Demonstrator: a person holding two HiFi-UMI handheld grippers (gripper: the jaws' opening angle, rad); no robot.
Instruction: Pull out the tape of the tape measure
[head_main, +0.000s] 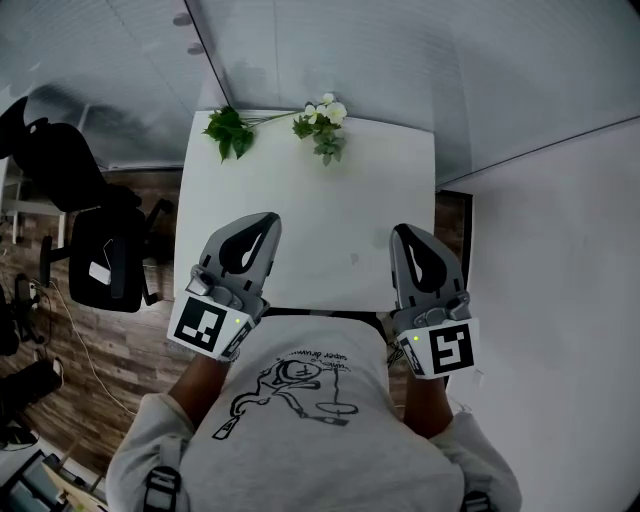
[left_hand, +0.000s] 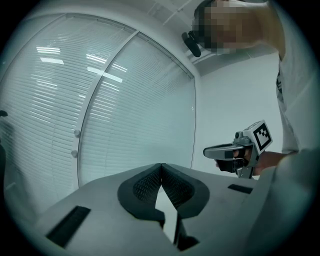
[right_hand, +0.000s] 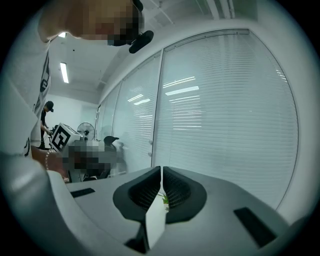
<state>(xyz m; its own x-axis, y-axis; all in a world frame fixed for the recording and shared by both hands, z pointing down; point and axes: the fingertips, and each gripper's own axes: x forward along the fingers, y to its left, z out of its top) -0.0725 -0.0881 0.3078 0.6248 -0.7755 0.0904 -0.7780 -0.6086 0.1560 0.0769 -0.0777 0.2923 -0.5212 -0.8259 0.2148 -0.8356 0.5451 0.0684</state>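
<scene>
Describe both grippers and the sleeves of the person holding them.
The left gripper and the right gripper are grey tapering shells with a black teardrop inset on top. Each carries a white cube with black square markers at its rear. The pads are black and ribbed. The person wears a light grey top with a black line drawing and matching sleeves.

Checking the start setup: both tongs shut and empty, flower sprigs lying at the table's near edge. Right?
No: the head view shows the flower sprigs at the table's far edge. The left tongs and right tongs are indeed shut and empty.
</scene>
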